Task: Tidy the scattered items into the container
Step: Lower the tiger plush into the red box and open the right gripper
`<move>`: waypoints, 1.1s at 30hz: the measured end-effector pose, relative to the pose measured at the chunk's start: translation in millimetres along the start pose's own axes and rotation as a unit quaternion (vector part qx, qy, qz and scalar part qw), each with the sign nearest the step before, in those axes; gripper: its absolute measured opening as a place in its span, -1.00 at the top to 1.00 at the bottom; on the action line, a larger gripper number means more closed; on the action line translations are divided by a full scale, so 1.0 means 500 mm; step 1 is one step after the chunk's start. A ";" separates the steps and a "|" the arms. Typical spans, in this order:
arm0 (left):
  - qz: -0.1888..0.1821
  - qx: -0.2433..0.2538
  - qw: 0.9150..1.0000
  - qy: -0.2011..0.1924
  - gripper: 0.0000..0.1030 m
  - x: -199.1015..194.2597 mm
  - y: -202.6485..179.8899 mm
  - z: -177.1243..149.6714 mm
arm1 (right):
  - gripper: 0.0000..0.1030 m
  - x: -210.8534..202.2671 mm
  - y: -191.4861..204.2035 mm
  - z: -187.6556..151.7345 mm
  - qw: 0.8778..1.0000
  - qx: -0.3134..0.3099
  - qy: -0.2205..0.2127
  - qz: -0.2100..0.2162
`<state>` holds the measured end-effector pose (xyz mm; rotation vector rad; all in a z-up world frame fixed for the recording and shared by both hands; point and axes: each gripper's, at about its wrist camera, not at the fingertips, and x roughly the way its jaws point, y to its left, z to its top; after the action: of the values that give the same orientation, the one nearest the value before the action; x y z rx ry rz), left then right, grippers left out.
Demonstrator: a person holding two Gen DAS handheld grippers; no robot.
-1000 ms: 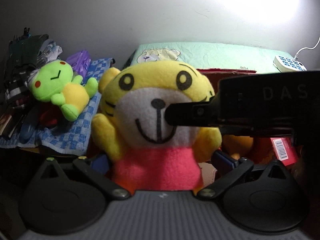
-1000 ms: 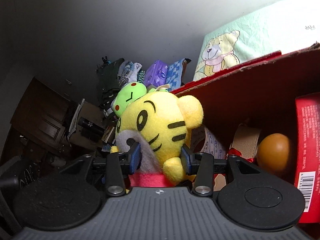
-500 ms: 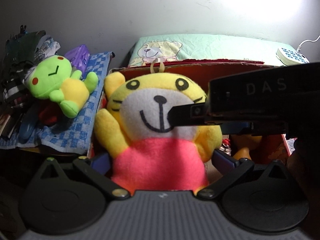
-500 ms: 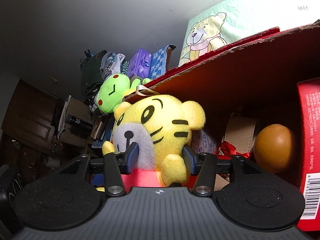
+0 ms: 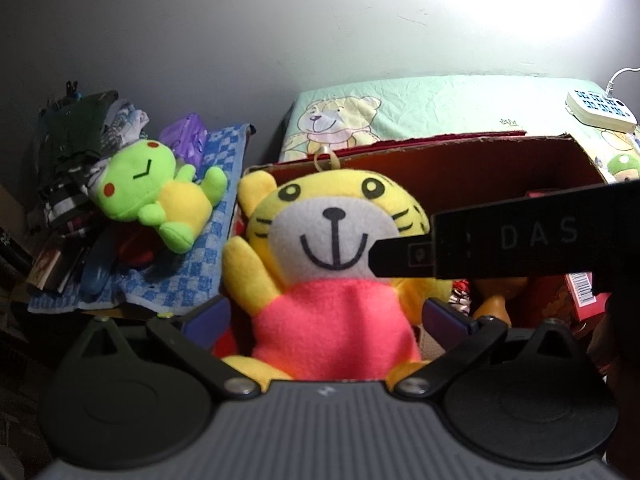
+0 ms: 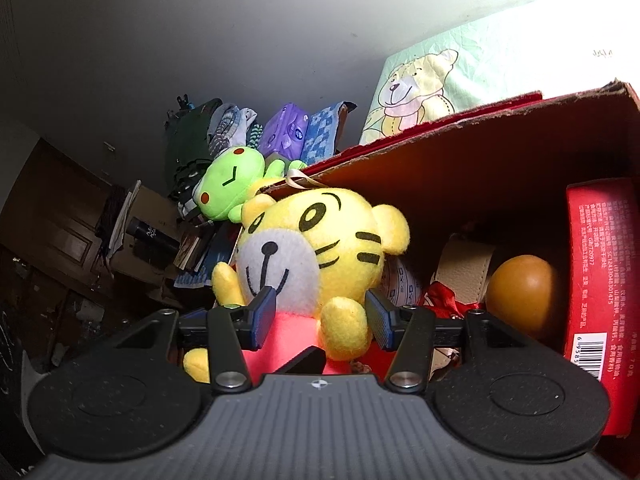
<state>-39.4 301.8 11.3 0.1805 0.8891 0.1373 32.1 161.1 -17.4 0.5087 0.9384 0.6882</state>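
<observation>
A yellow tiger plush (image 5: 332, 264) in a pink shirt sits low at the left end of the open cardboard box (image 5: 480, 160). My left gripper (image 5: 326, 318) has its jaws wide apart on either side of the pink body. My right gripper (image 6: 322, 314) also stands open around the plush (image 6: 316, 248), its pads (image 6: 262, 312) beside the shirt and arm without squeezing. The right gripper's black body crosses the left wrist view (image 5: 520, 240). A green frog plush (image 5: 156, 188) lies outside the box on a blue checked cloth.
Inside the box (image 6: 480, 168) are a red carton (image 6: 600, 280), an orange ball (image 6: 524, 292) and a beige strap (image 6: 464, 268). A green bear-print cushion (image 5: 420, 116) lies behind the box. A white power strip (image 5: 600, 110) sits on it. Clutter piles at left (image 5: 72, 168).
The tiger plush has gone down into the box, below its rim. Both grippers' jaws have spread apart and let go of it.
</observation>
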 end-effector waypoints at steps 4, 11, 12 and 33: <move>0.004 -0.010 1.000 0.001 -0.98 -0.017 0.008 0.004 | -0.05 -0.017 0.012 -0.004 1.000 -0.019 -0.015 -0.010; 0.011 -0.019 1.000 0.017 -0.98 -0.024 0.007 0.002 | -0.05 -0.044 0.003 -0.016 0.999 -0.010 -0.030 -0.023; 0.013 -0.019 1.000 0.018 -0.98 -0.025 0.003 0.002 | -0.05 -0.050 0.003 -0.019 0.999 -0.010 -0.032 -0.026; 0.036 0.004 0.999 0.039 -0.98 -0.049 -0.134 0.033 | -0.05 -0.178 -0.062 -0.030 0.994 -0.025 -0.078 -0.072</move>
<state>-39.1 229.8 25.9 0.2148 0.9604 0.2085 -7.5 76.9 4.0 0.4393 0.8004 0.5324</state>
